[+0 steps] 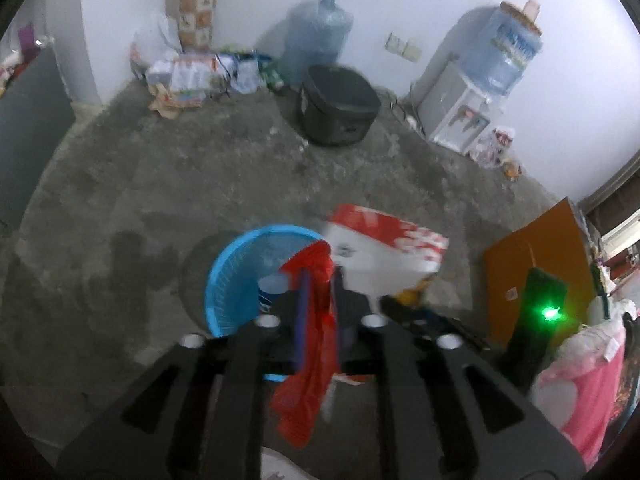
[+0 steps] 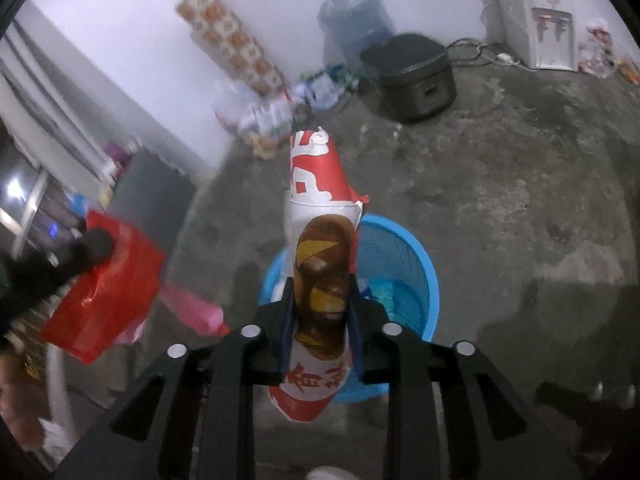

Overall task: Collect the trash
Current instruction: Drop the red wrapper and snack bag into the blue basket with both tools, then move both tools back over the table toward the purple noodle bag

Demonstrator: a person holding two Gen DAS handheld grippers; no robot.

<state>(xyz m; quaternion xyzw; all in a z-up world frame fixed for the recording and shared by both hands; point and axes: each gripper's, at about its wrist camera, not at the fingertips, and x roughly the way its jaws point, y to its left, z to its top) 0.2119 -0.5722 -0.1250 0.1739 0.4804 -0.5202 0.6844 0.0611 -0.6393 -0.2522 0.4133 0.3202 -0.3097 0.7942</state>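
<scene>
A blue mesh waste basket stands on the concrete floor; it also shows in the right wrist view. My left gripper is shut on a red plastic bag and holds it over the basket's near rim. My right gripper is shut on a red-and-white paper package with a brown picture, held above the basket. That package shows in the left wrist view at the basket's right. The red bag and the left gripper show at the left of the right wrist view.
A dark rice cooker, a water jug and a water dispenser stand along the far wall. A pile of bags and wrappers lies at the back left. A cardboard sheet and pink items are at the right.
</scene>
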